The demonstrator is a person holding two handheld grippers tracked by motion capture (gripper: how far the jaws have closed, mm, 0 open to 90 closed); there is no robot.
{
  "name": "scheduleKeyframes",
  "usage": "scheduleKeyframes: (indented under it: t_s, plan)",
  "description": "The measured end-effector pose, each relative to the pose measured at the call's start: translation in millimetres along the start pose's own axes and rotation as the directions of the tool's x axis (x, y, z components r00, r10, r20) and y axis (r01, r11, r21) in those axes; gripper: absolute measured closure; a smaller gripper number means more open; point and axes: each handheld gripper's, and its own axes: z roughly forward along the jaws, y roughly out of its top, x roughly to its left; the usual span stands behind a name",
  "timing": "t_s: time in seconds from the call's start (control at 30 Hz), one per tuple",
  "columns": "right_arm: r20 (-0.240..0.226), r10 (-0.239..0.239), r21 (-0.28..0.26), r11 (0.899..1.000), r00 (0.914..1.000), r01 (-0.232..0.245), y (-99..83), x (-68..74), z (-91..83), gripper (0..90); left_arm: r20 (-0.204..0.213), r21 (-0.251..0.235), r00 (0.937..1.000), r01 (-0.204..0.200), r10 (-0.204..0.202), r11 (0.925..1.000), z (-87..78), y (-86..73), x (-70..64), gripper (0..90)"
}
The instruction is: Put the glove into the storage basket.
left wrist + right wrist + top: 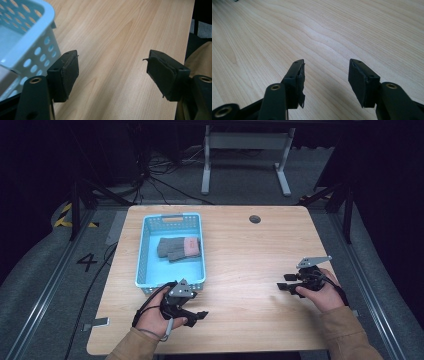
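Observation:
A light blue perforated basket [145, 251] sits on the left half of the wooden table [240, 250]. Inside it lie grey knitted gloves [172, 248] with a pink cuff [192, 245]. My left gripper [199, 316] rests low on the table just in front of the basket's near right corner, open, with bare wood between its pads [68, 72]. The basket's corner [37, 37] fills the left of the left gripper view. My right gripper [285, 282] sits near the table's right edge, pointing left, open over bare wood [327, 75].
A round grommet hole [255, 219] lies near the far edge of the table. Beyond the table stand a white desk frame [245, 155] and floor cables [155, 175]. Black stands flank both sides. A sleeve [200, 57] shows at the right of the left gripper view.

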Motion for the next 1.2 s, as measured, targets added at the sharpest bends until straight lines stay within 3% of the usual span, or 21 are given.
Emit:
scheduleKeyframes:
  t_s: [0.17,0.37,0.43,0.5,0.93,1.2]
  plan:
    - [-0.002,-0.005,0.009,1.000,1.0000,0.005,-0.4,0.5,1.9,47.9,0.020,0.017,0.9998,0.000,-0.001,0.9998,12.3,-8.8,4.6,26.6]
    - [-0.003,-0.012,0.016,1.000,0.9999,0.012,-1.0,2.3,5.1,47.8,0.011,-0.028,0.9999,0.007,-0.006,0.9996,23.0,-19.0,2.2,29.5]
    - [-0.003,-0.018,0.018,1.000,0.9998,0.018,-1.7,2.3,6.5,47.8,0.011,-0.004,0.9996,0.028,-0.028,0.9996,32.1,-24.3,1.2,30.0]
    - [-0.002,-0.020,0.021,1.000,0.9998,0.020,-2.8,3.5,9.1,47.9,-0.001,0.022,0.9998,0.021,-0.021,0.9995,36.1,-24.8,0.0,30.1]
    - [-0.014,-0.118,-0.001,0.993,0.9929,0.118,-2.1,25.1,27.8,48.2,-0.028,0.045,0.9996,0.012,-0.010,0.9989,41.2,-25.6,-1.4,30.3]
    - [-0.015,-0.113,0.005,0.994,0.9935,0.113,-2.5,25.8,28.9,48.0,-0.023,0.040,0.9996,0.019,-0.018,0.9990,40.4,-25.4,-1.0,30.2]
